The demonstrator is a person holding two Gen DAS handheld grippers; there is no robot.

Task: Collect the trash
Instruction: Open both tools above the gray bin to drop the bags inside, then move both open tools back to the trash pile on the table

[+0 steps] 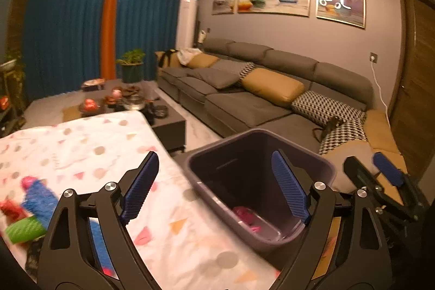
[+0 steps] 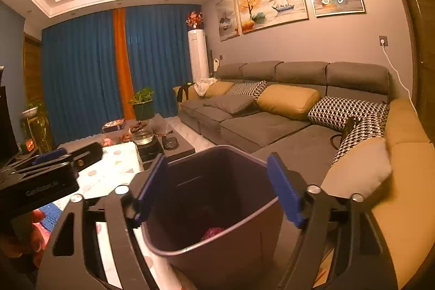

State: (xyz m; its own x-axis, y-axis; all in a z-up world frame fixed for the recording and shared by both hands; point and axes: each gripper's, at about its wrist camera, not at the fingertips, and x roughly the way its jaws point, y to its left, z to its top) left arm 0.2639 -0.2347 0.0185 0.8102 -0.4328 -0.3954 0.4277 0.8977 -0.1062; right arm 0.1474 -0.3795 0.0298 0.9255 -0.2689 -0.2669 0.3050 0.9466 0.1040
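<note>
We held 2 tongs over a dark grey trash bin that stood at the edge of a table covered with a white patterned cloth. The left gripper was released, jaws spread wide with nothing between them, hanging partly above the bin and partly above the cloth. The right gripper was also released and empty, directly above the bin's mouth. Inside the bin, at the bottom, lay pink crumpled trash, so some collecting looked done. More seemed left: on the cloth, well to the left of the bin, sat a blue fuzzy item, a green roll and a red scrap. Motion blur kept us from telling exactly what these were.
</note>
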